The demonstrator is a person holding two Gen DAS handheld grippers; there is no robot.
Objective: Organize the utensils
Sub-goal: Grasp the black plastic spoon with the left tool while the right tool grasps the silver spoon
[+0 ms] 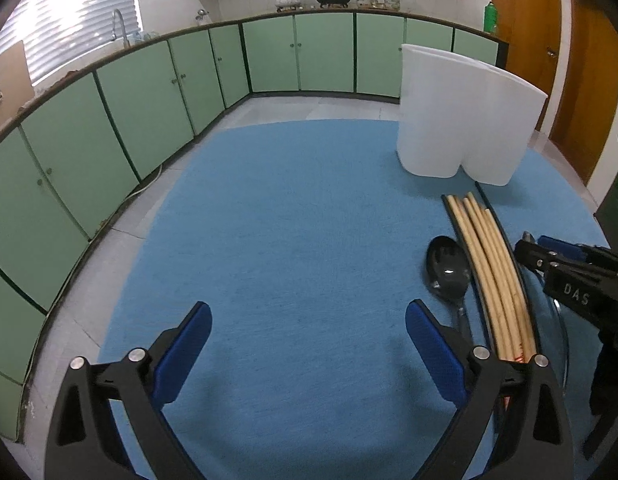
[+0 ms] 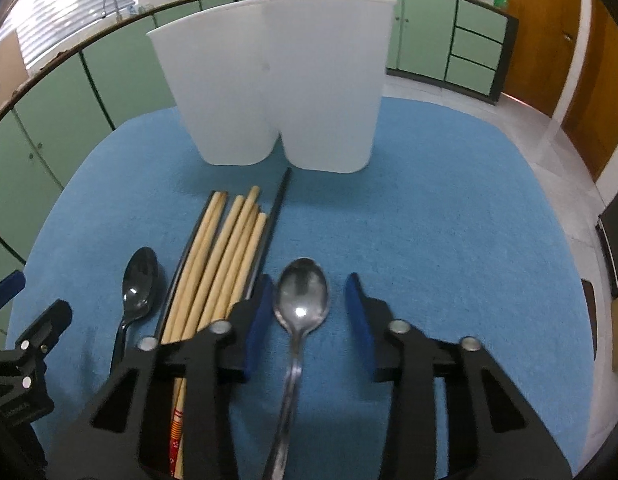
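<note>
A silver spoon (image 2: 303,292) lies on the blue mat (image 2: 429,240) with its bowl pointing away from me. My right gripper (image 2: 309,280) straddles it, jaws partly apart, and a gap shows on both sides of the spoon. Just left of it lies a bundle of wooden chopsticks (image 2: 225,256) edged by dark sticks, then a dark spoon (image 2: 141,280). A white two-compartment holder (image 2: 277,80) stands upright behind them. My left gripper (image 1: 309,312) hangs wide open over bare mat, left of the dark spoon (image 1: 447,270) and chopsticks (image 1: 493,272). The right gripper (image 1: 549,252) shows at the right edge.
The mat (image 1: 289,220) covers a round table whose edge drops to a tiled floor (image 1: 121,240). Green cabinets (image 1: 149,92) curve around the back and left. Wooden doors (image 2: 549,40) stand at the right. A dark object (image 2: 617,240) sits beyond the table's right edge.
</note>
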